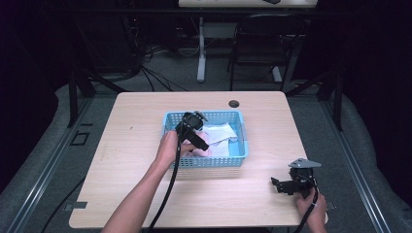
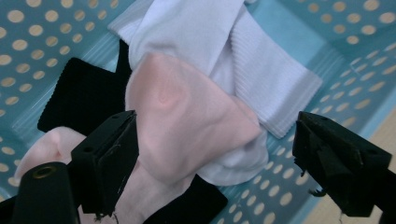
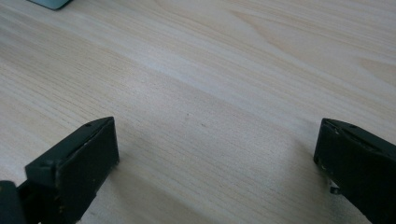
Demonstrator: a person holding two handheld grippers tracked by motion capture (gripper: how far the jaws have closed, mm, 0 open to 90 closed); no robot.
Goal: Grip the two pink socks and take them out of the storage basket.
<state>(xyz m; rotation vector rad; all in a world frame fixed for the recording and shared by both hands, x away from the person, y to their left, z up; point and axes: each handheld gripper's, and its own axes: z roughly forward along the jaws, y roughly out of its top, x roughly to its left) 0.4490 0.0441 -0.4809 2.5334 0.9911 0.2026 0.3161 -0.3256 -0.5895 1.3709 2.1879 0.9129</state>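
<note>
Pink sock (image 2: 187,121): soft knit, bunched into a rounded lump, lying on top of the heap inside the blue basket (image 1: 239,145), toward the basket's near-left corner. It sits between the two jaws of the left gripper (image 2: 215,154); the jaws stand apart on either side of it, one close against the sock's edge, the other well clear, so no grip on it. Under and beside the pink sock: one white sock (image 2: 261,79) with a ribbed cuff, folded flat, and one black cloth piece (image 2: 79,93) of fine-ribbed knit; a second pink fold (image 2: 51,144) shows at the lower edge of the left gripper view, cannot tell whether it is a separate sock. The basket is light blue plastic, rectangular, walls and floor perforated with round holes; it stands near the middle of the table (image 1: 136,160), closer to the far edge. Table top is pale wood-grain laminate with rounded corners and one round cable hole (image 1: 234,104) by the far edge. Right gripper (image 3: 215,154) rests low over bare table near the near-right corner, jaws wide apart, nothing between them. Grippers counted: two, both black.
</note>
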